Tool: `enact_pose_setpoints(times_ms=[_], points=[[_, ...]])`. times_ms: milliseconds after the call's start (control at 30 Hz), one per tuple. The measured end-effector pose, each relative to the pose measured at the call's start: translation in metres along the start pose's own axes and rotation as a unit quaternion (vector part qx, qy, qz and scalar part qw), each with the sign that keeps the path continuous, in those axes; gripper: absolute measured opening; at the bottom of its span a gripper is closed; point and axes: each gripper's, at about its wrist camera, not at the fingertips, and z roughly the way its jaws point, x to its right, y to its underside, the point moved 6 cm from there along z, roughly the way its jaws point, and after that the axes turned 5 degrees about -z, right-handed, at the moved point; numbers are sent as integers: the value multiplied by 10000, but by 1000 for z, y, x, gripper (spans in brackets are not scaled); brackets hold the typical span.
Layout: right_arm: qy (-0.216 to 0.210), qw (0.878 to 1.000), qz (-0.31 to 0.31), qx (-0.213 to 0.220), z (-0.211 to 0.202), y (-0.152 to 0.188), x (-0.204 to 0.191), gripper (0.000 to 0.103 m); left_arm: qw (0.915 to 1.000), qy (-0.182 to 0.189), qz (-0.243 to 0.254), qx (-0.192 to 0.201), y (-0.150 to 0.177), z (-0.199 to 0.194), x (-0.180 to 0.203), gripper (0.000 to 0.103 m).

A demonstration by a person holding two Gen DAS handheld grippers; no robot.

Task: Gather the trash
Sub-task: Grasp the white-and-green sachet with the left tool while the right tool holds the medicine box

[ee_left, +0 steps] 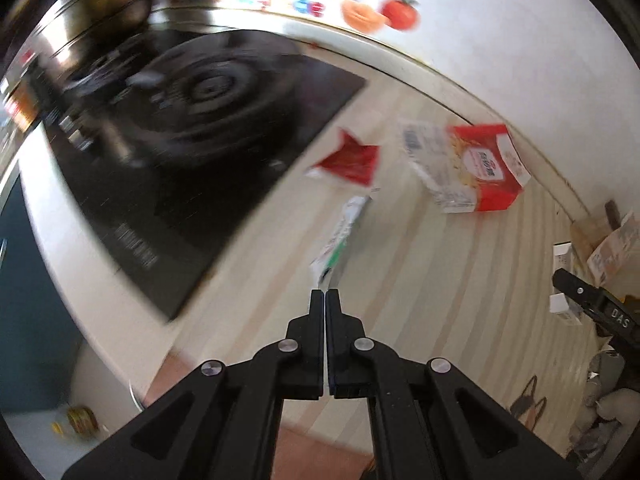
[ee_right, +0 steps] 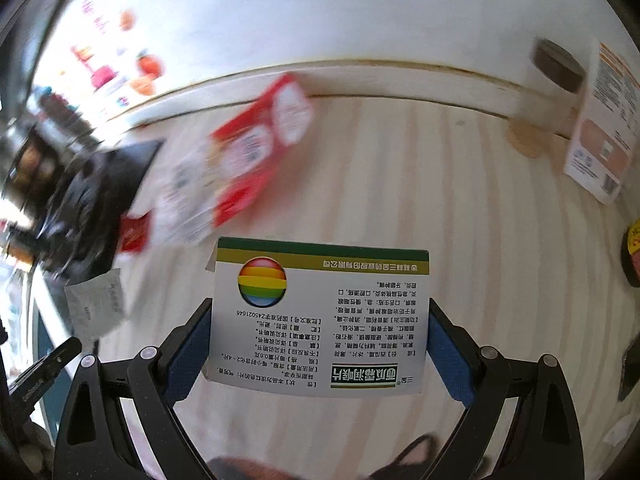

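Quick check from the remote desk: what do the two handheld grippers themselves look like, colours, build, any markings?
Both are matte black linkage frames with round silver pivot pins and triangular cut-outs in the arms. The left gripper has slim black fingers with a thin blue edge on the inner faces. The right gripper carries blue pads on its fingers; white lettering shows on its black body in the left view.

The left gripper (ee_left: 324, 296) is matte black, with two narrow flat fingers on angular linkage arms. Four round silver screws sit on the joints, and each arm has a triangular cut-out. A thin blue strip, probably padding, shows on the inner face. The right gripper (ee_right: 320, 322) has the same black linkage with silver screws and triangular cut-outs, and its fingers (ee_right: 191, 350) carry clear blue pads inside. White letters "DAS" mark its side in the left wrist view.
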Motion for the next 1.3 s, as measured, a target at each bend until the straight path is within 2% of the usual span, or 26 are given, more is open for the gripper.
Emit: enact_pose_setpoints(times_ms=[67, 200, 300, 367, 467, 533, 667, 767, 867, 967, 1033, 1067, 1100, 1200, 1233, 1300], points=[[-193, 9995, -259, -63, -4, 9, -30, 98, 9997, -26, -238, 54, 13, -11, -21, 0], [-577, 9947, -807, -253, -7, 36, -101, 98, 9965, -194, -795, 160, 55, -45, -99, 0], [-848, 9864, -1343, -430, -8, 70, -168, 98, 9909, -276, -1315, 73, 91, -51, -151, 0], [-1005, 9797, -1630, -602, -5, 97, -210, 98, 9836, -264, -1784, 7, 121, -53, -195, 0], [-1111, 9724, -1883, -812, 0, 135, -256, 98, 9760, -160, -2168, -125, 147, -50, -230, 0], [-1062, 9733, -1824, -900, 5, 152, -269, 98, 9780, -180, -2077, -36, 146, -50, -233, 0], [-672, 9829, -1475, -874, 10, 156, -246, 98, 9869, -161, -1604, 41, 118, -36, -203, 1], [-308, 9904, -1077, -806, 10, 145, -204, 98, 9920, -89, -1261, 8, 96, -15, -170, 2], [-3, 9955, -698, -645, 5, 123, -155, 98, 9955, 31, -937, 162, 69, 1, -119, 4], [182, 9977, -410, -512, -2, 105, -111, 98, 9979, 203, -609, -76, 55, 20, -73, 6], [255, 9985, -224, -439, -5, 94, -81, 98, 9981, 308, -367, -399, 51, 37, -41, 22], [267, 9986, -165, -426, -3, 89, -72, 98, 9977, 339, -291, -510, 50, 44, -29, 46], [263, 9988, -74, -404, -3, 85, -60, 98, 9972, 360, -228, -610, 50, 51, -17, 63], [214, 9989, 166, -383, 1, 74, -36, 98, 9949, 426, -90, -914, 54, 71, 11, 63], [177, 9988, 270, -375, 3, 71, -26, 98, 9935, 316, -53, -1094, 58, 79, 18, 63], [140, 9985, 363, -380, 5, 70, -16, 98, 9946, 60, 169, -1023, 57, 82, 30, 68]])
